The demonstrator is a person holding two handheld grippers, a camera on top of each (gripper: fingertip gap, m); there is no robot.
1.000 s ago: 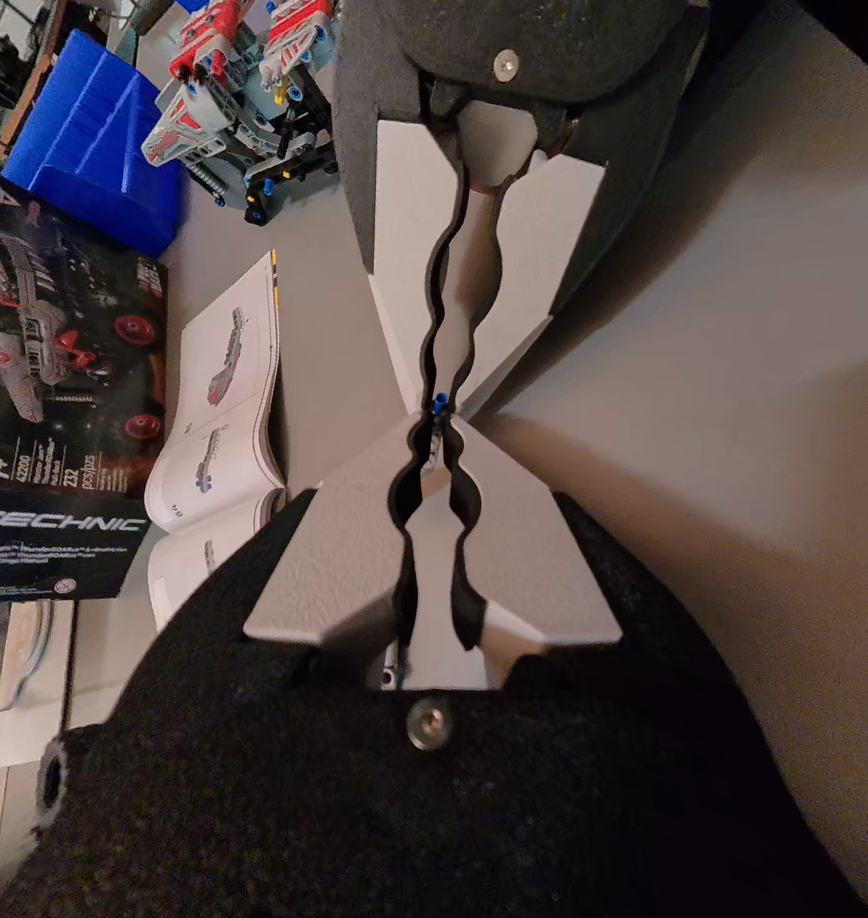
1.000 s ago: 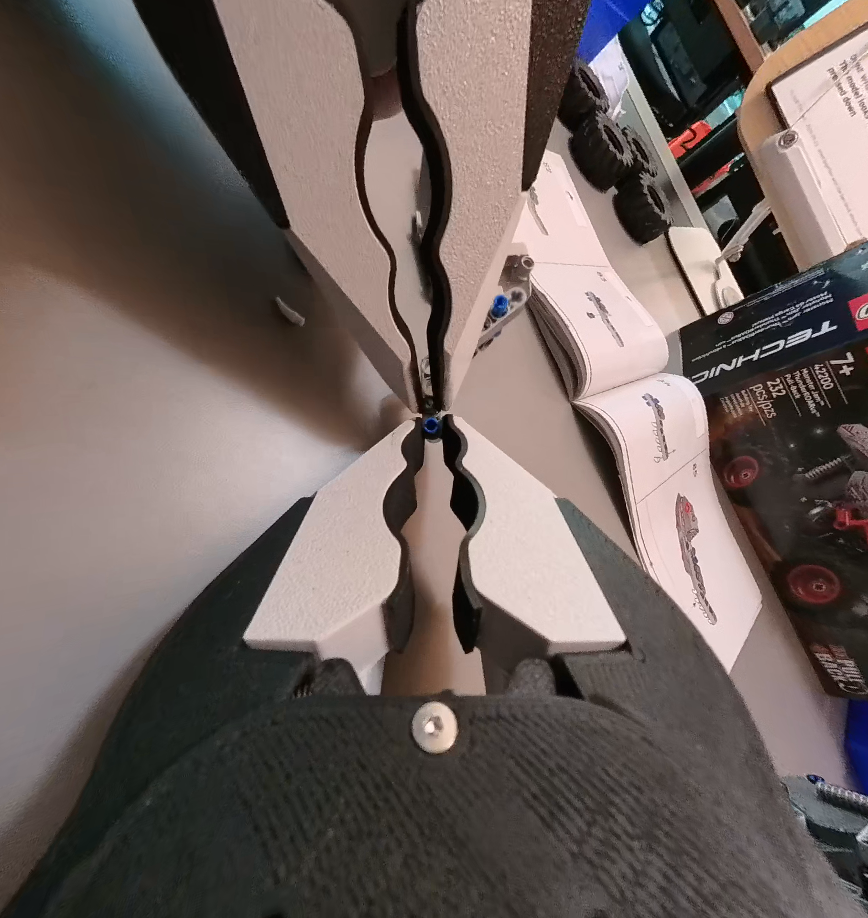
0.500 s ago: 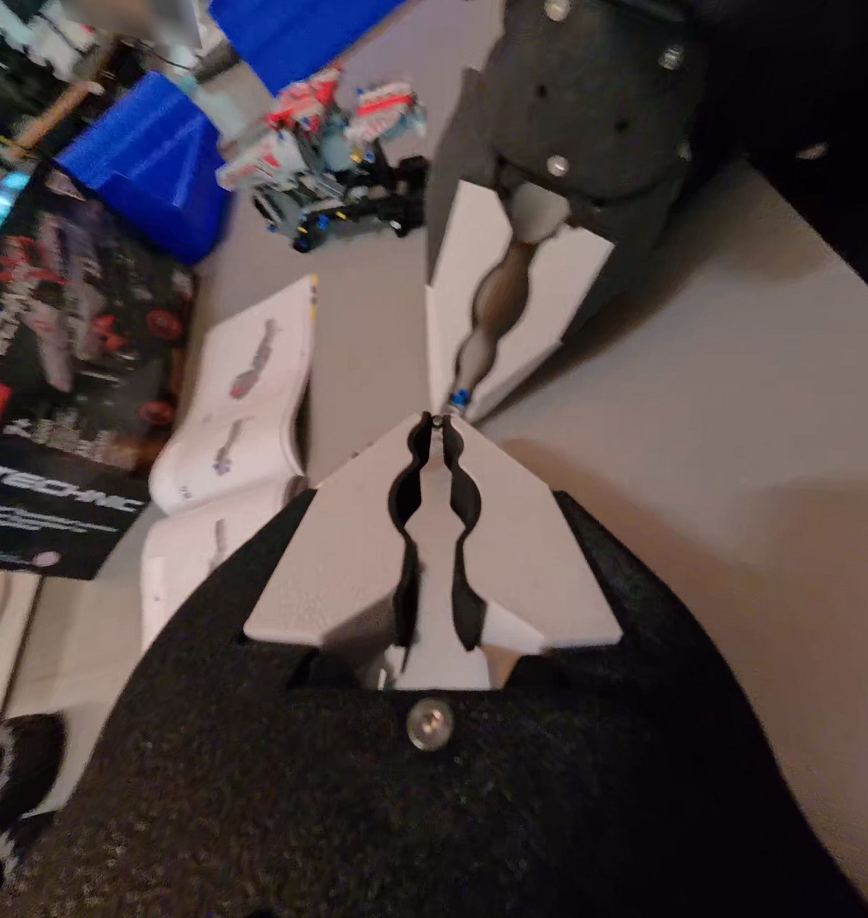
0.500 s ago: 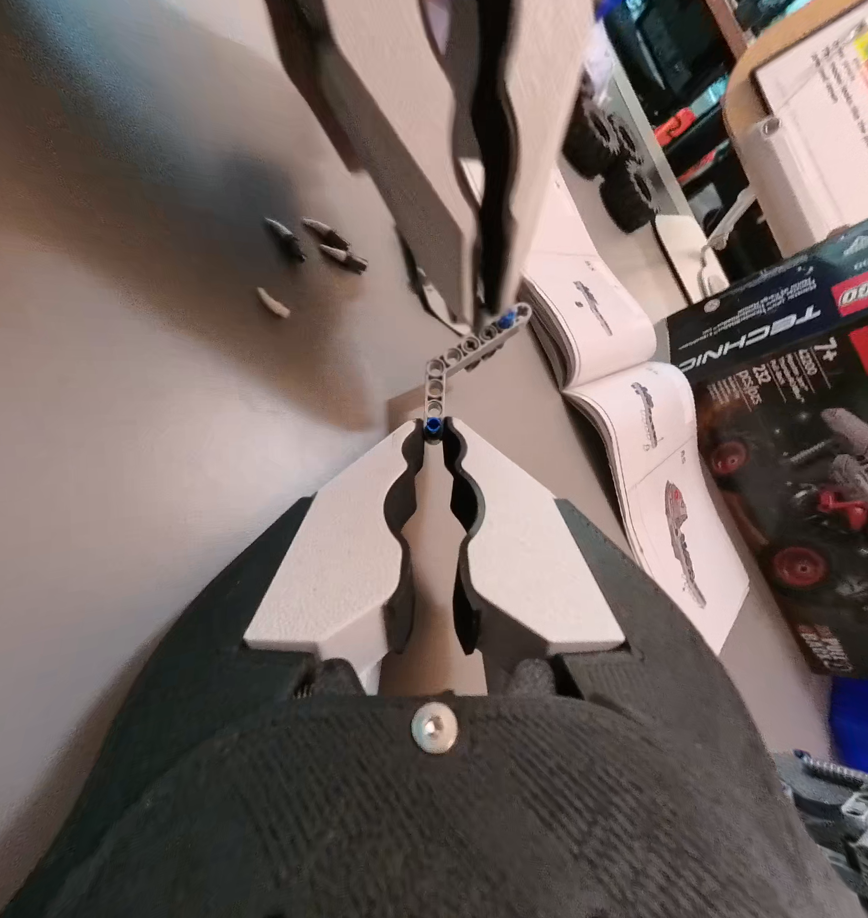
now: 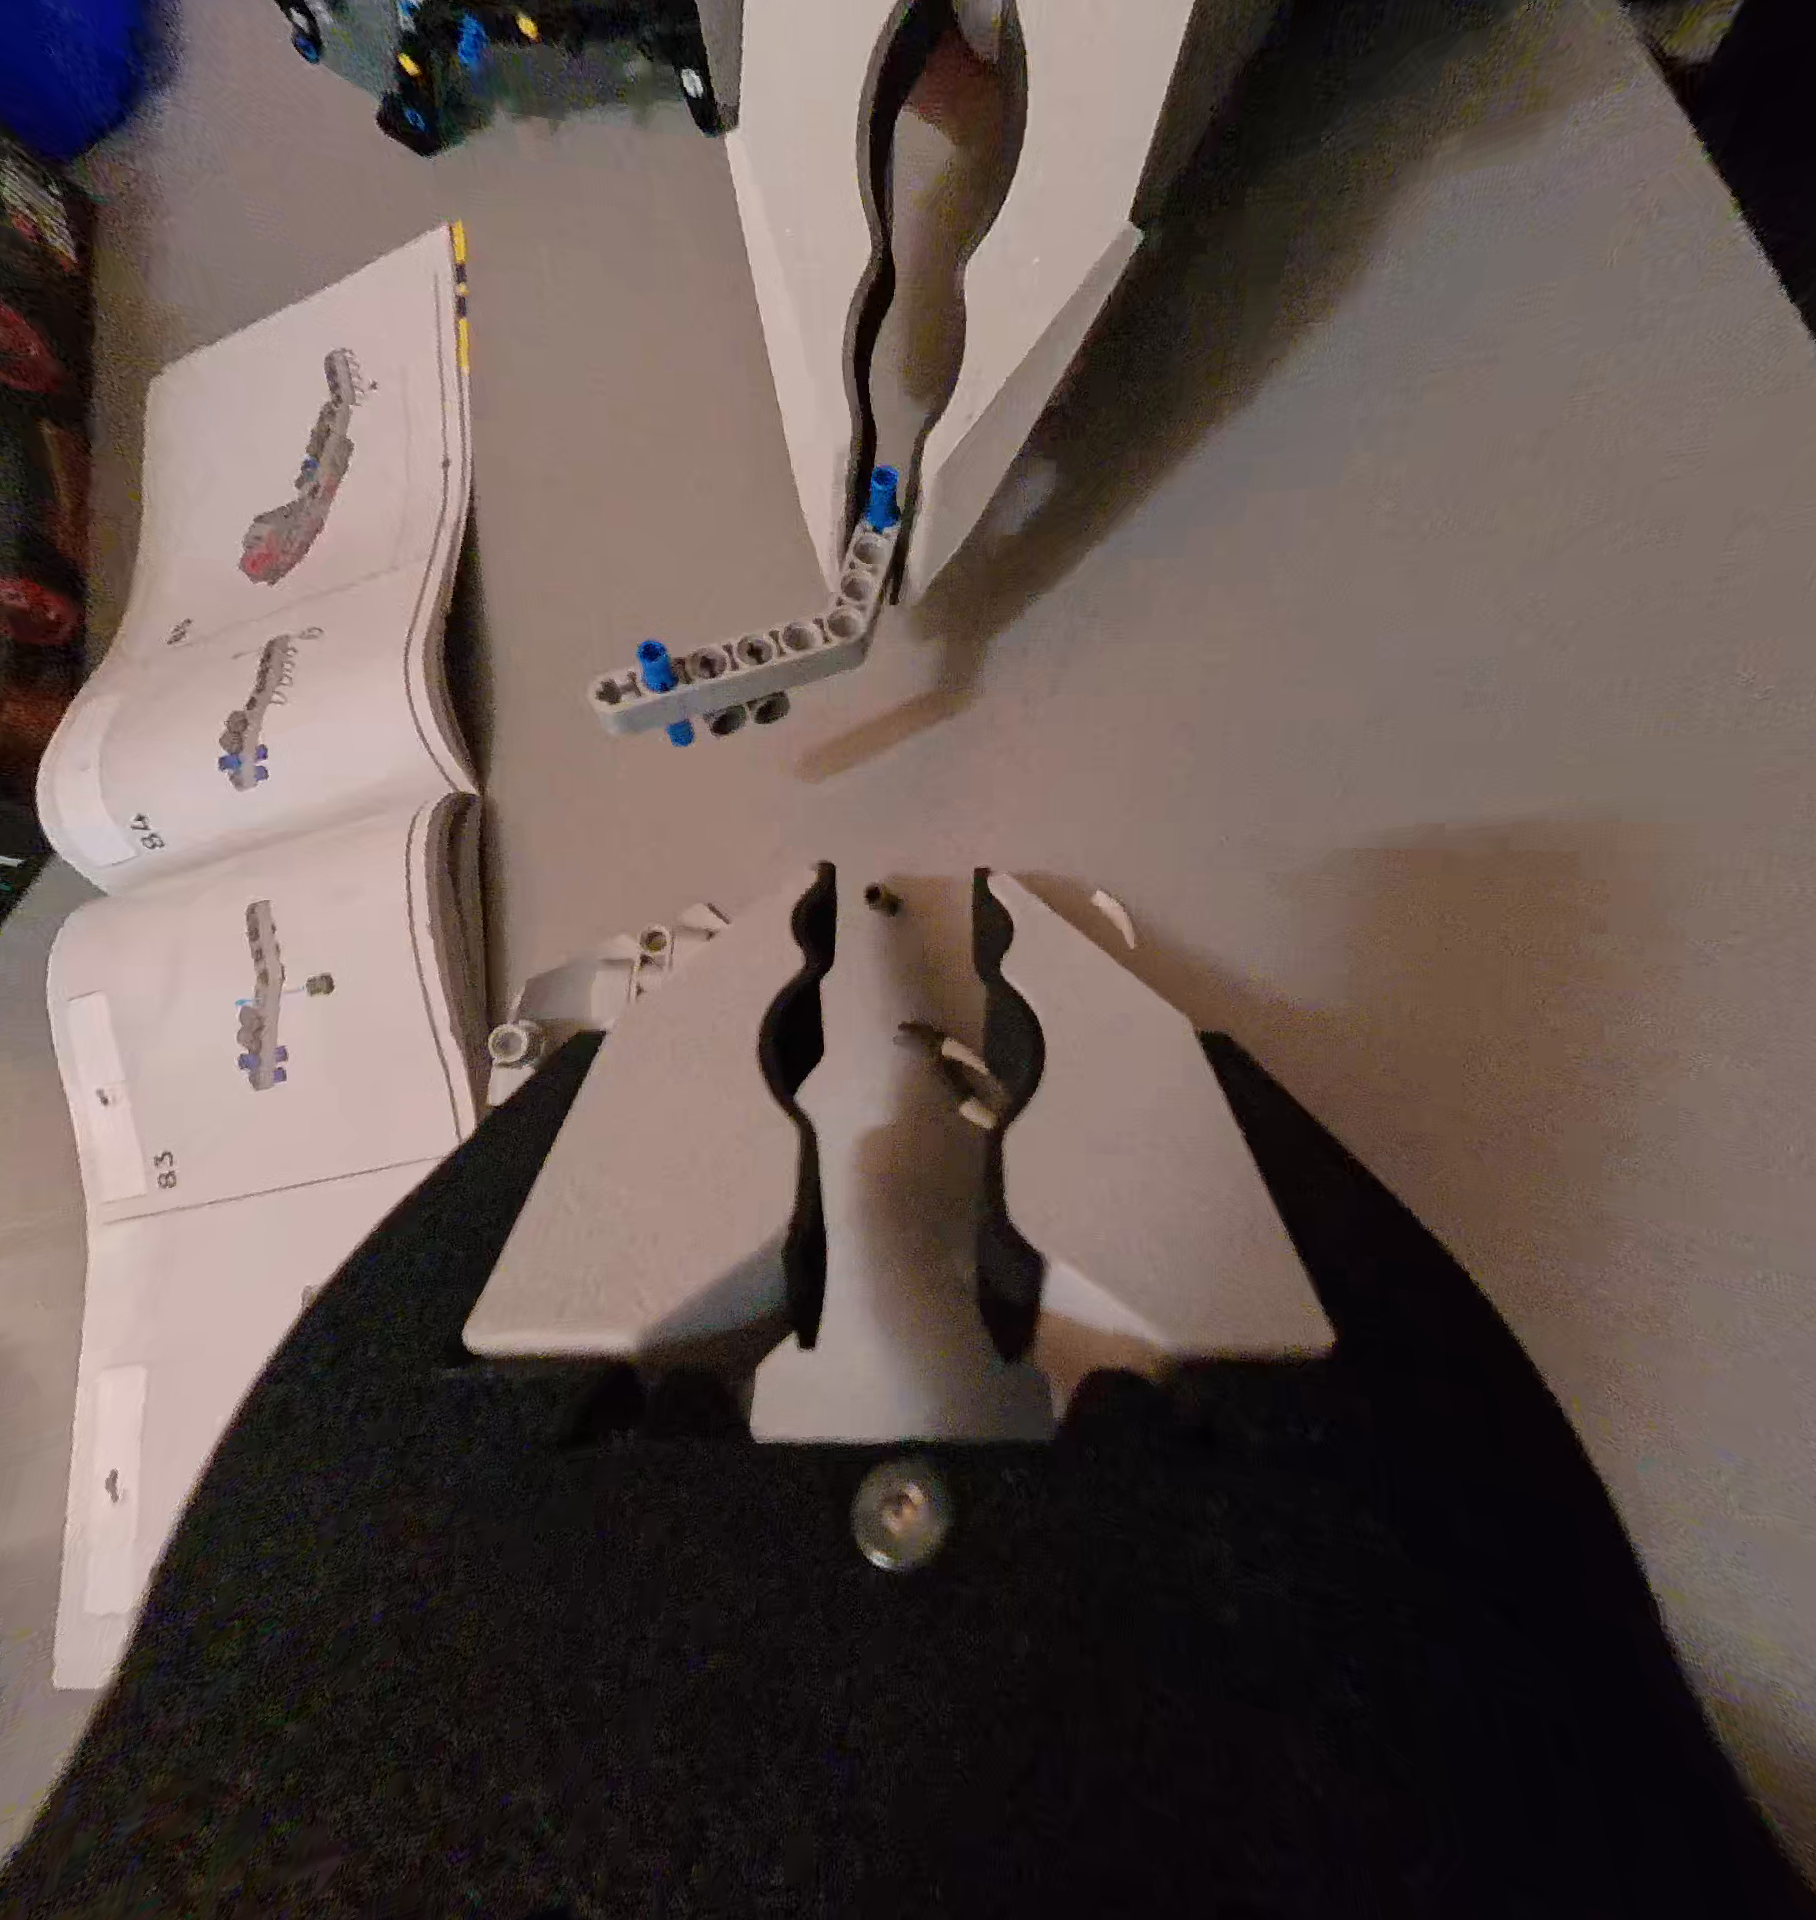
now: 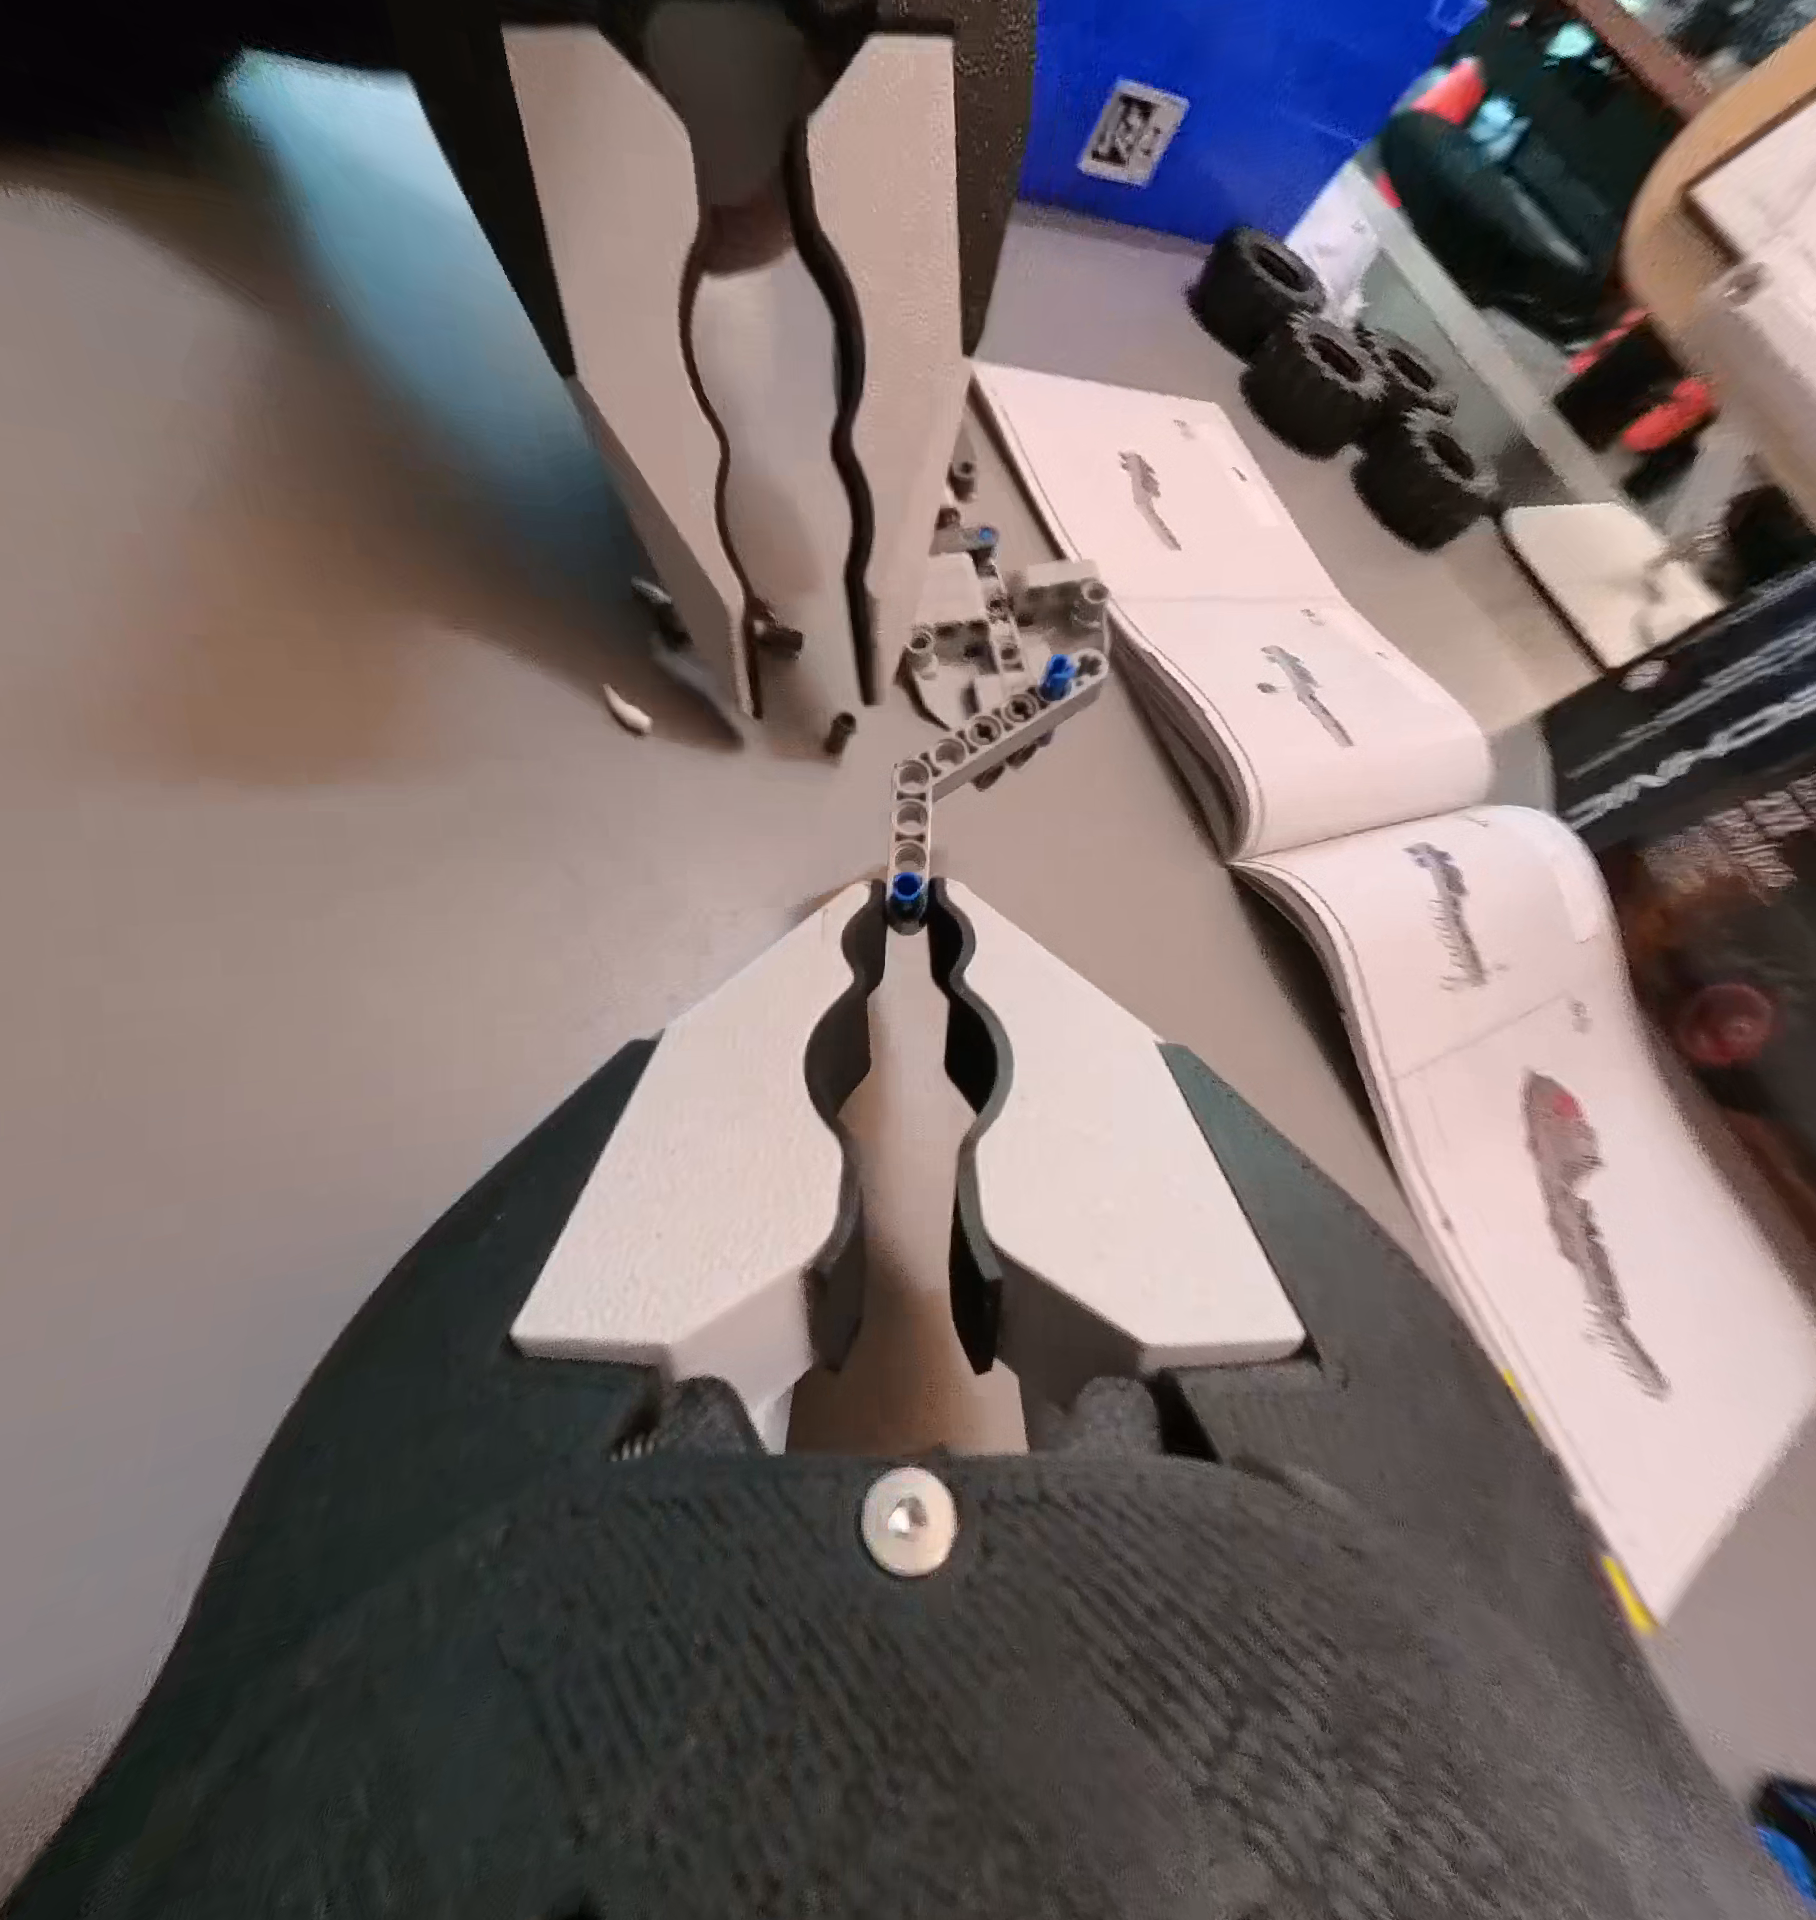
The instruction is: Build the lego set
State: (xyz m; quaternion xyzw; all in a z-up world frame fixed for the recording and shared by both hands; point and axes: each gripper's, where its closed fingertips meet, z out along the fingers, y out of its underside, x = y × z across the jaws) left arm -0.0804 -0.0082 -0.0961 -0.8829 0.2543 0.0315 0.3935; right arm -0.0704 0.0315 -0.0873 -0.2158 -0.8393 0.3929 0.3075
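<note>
My right gripper [image 6: 906,902] is shut on one end of a grey bent lego beam [image 6: 971,736], at a blue pin. The beam juts forward above the table; a second blue pin [image 6: 1056,675] sits near its far end. In the left wrist view the beam [image 5: 748,665] hangs from the right gripper [image 5: 883,566]. My left gripper [image 5: 904,878] is open and empty, low over the table. Small dark pins [image 5: 948,1060] lie between its fingers. It also shows in the right wrist view [image 6: 808,698], apart from the beam.
An open instruction booklet [image 5: 260,675] lies left of the grippers, with the set's box [image 6: 1766,727] beyond it. Loose grey parts [image 6: 977,629] and a white tooth piece [image 5: 1112,914] lie near the left gripper. Black tyres [image 6: 1330,384], a blue bin [image 6: 1195,104] and the part-built model [image 5: 530,62] stand farther off. There is about 5 cm between the tips of the two grippers.
My left gripper has let go of the beam, opened and drawn back down toward the table. The right gripper still holds the beam by its end.
</note>
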